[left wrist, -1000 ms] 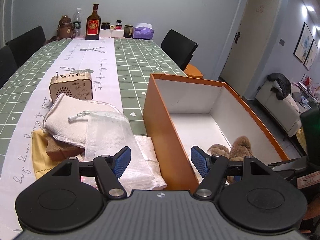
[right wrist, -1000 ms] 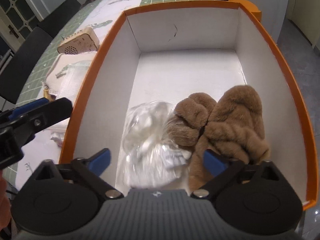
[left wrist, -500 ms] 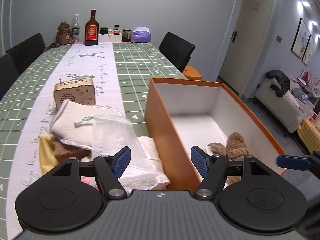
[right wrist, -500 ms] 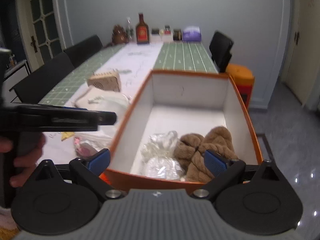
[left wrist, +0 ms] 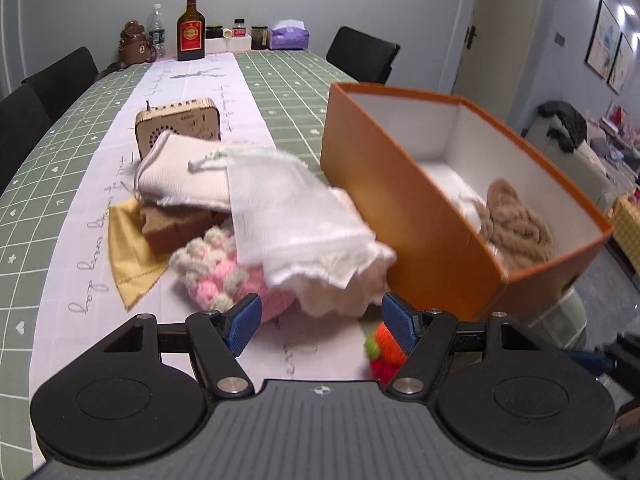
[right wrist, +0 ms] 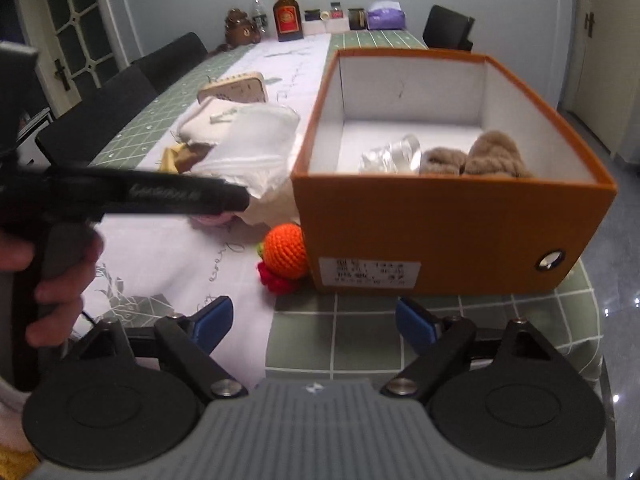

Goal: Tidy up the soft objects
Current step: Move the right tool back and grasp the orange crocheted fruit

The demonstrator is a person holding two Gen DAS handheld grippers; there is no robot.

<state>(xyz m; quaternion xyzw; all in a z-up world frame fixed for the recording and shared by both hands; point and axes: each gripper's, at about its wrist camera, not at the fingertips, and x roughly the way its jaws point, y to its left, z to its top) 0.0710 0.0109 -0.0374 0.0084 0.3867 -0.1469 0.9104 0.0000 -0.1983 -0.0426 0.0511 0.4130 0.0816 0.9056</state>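
A: How do the two tools sit?

B: The left tool tilts down over the near end of the soft pile, its blue pads spread wide with nothing between them. A pink and cream crocheted piece lies just ahead of its left pad, and a white frilled cloth drapes just beyond the gap. In the right wrist view this tool shows as a dark bar, gripped from below by a hand.

A: And the right tool?

B: The right tool hangs back off the near end of the orange box, angled down at the table. Its jaws have just been closing a little, yet they are spread and empty; only green checked cloth lies between them.

A: Where are the soft things?

B: Some are in the box: a brown furry bundle against the right wall and a clear plastic bag left of it. The others are heaped left of the box: a cream knitted piece on top, a brown block and a yellow cloth beneath. An orange crocheted ball with red and green trim touches the box's near left corner.

A: Anything in the way?

B: A wooden radio stands behind the heap. Bottles, jars and a purple tissue pack are well apart at the far end, with black chairs along the sides.
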